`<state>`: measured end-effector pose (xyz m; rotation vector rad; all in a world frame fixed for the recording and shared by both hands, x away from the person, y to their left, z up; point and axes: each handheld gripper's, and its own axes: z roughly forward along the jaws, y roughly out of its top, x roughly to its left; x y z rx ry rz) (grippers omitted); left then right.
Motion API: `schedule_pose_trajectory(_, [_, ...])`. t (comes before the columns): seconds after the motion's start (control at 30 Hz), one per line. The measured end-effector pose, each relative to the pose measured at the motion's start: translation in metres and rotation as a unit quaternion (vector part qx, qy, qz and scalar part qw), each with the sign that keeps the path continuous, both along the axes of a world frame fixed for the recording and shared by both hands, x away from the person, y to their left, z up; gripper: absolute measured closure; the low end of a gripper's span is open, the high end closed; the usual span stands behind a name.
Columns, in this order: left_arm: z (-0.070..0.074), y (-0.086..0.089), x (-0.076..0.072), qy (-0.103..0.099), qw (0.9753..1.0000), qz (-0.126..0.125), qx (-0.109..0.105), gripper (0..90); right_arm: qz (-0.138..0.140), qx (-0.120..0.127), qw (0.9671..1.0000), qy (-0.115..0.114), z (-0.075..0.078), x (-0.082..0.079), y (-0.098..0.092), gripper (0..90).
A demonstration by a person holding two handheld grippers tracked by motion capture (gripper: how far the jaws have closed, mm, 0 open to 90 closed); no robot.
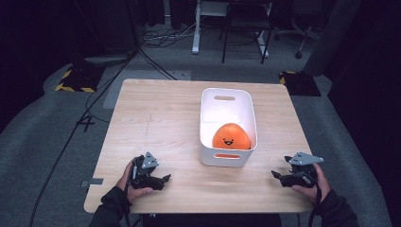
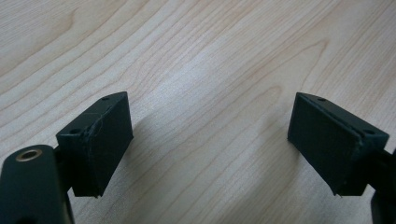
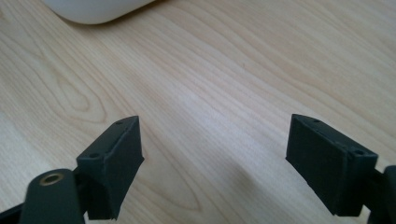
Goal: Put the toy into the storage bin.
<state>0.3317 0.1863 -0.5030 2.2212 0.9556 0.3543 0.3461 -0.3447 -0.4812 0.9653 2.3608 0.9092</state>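
A white plastic bin point(image 1: 228, 157) stands on the wooden table point(image 1: 156, 123), right of centre. Inside it, at the near end, lies an orange round plush toy point(image 1: 231, 136) with a smiling face. My left gripper point(image 1: 165, 178) rests near the front edge at the left, held by a hand, its jaws wide apart with bare wood between them point(image 2: 210, 135). My right gripper point(image 1: 275, 175) rests near the front edge at the right, also open over bare wood point(image 3: 215, 149). A rounded corner of the bin point(image 3: 93, 9) shows at the top of the right gripper view.
Around the table lies grey carpet with black cables point(image 1: 94, 99) on the left. Yellow-and-black striped blocks point(image 1: 78, 80) sit on the floor at back left and back right. Chair and desk legs point(image 1: 241, 33) stand farther back.
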Motion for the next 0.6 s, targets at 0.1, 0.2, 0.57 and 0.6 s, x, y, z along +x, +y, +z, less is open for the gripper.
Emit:
schedule_pose_trajectory(0.1, [0.0,0.0,0.0,0.0,1.0,0.0,0.0,14.3,0.0,-0.001,1.0,0.007,-0.004,-0.002,-0.005,18.8])
schedule_pose_trajectory(0.2, [0.0,0.0,0.0,0.001,1.0,0.0,0.0,14.3,-0.006,0.009,0.9997,0.021,-0.009,-0.003,-0.011,19.3])
schedule_pose_trajectory(0.57, [0.0,0.0,0.0,0.001,1.0,0.0,-0.001,14.3,-0.031,0.06,0.9973,0.03,-0.022,-0.012,-0.035,16.2])
schedule_pose_trajectory(0.6, [0.0,0.0,0.0,0.001,1.0,0.0,0.0,14.3,-0.034,0.061,0.9972,0.027,-0.022,-0.013,-0.037,16.2])
